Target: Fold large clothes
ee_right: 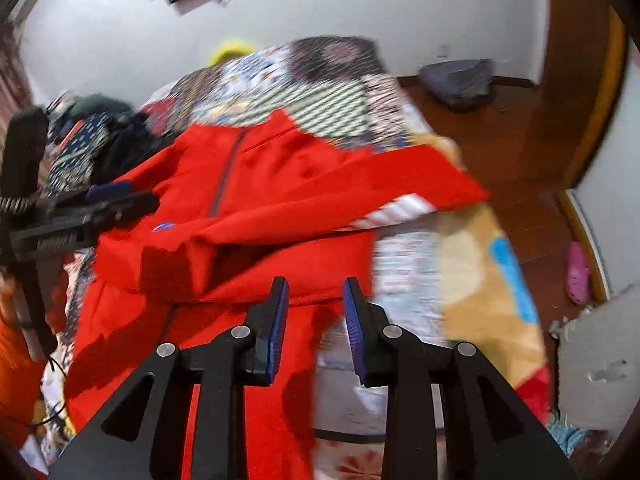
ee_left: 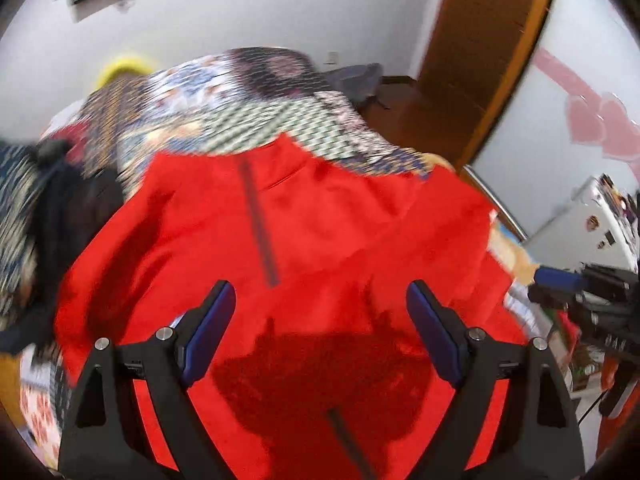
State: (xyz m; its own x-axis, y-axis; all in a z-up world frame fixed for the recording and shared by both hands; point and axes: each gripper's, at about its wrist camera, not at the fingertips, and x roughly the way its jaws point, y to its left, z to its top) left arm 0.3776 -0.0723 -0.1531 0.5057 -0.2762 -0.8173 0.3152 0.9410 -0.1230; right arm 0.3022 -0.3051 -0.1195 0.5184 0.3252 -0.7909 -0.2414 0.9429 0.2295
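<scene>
A red zip-up jacket [ee_left: 320, 220] lies spread on a bed, its dark zipper [ee_left: 258, 216] running toward the collar. In the right wrist view the jacket [ee_right: 280, 184] has a sleeve folded across its body, ending in a white-striped cuff [ee_right: 396, 210]. My left gripper [ee_left: 320, 286] hangs wide open above the jacket's middle, with nothing between its fingers. My right gripper [ee_right: 315, 282] is open by a narrow gap above the jacket's right-hand edge, its pads clear of the cloth. Both views are blurred.
The bed carries a patterned quilt [ee_right: 440, 272]. A heap of dark clothes [ee_right: 100, 140] lies left of the jacket. Wooden floor lies to the right with a grey bag [ee_right: 460, 76] and a pink slipper [ee_right: 578, 272]. A wooden door [ee_left: 480, 40] stands beyond.
</scene>
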